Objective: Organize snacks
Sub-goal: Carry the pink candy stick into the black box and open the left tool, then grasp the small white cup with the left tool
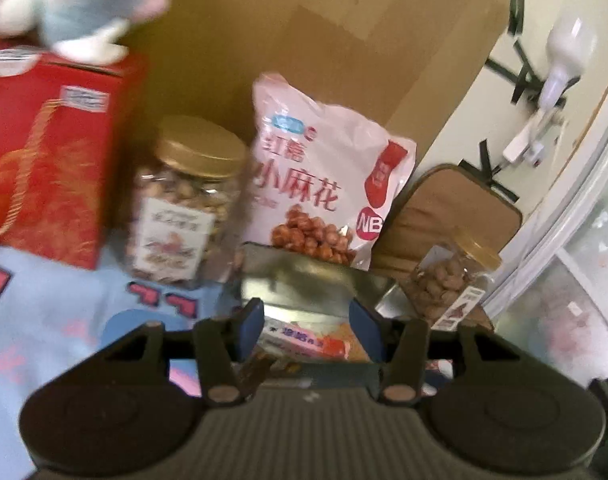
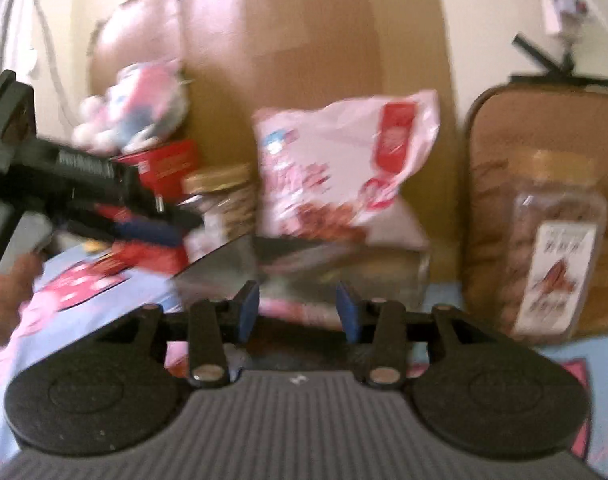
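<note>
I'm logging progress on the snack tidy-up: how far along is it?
Done: small packets already lie in the metal tin. In hand: nothing; the left tool and right tool stand open over it. Left: both nut jars and the pink snack bag remain outside.

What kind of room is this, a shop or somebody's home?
Probably a home, not a shop: snacks sit on a pale blue cartoon-print cloth, a pink-and-grey plush toy perches on a red gift box, and a large brown cardboard carton leans against the wall.

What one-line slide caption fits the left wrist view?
Left gripper, jaws apart and empty, over an open metal tin before a pink snack bag.
</note>
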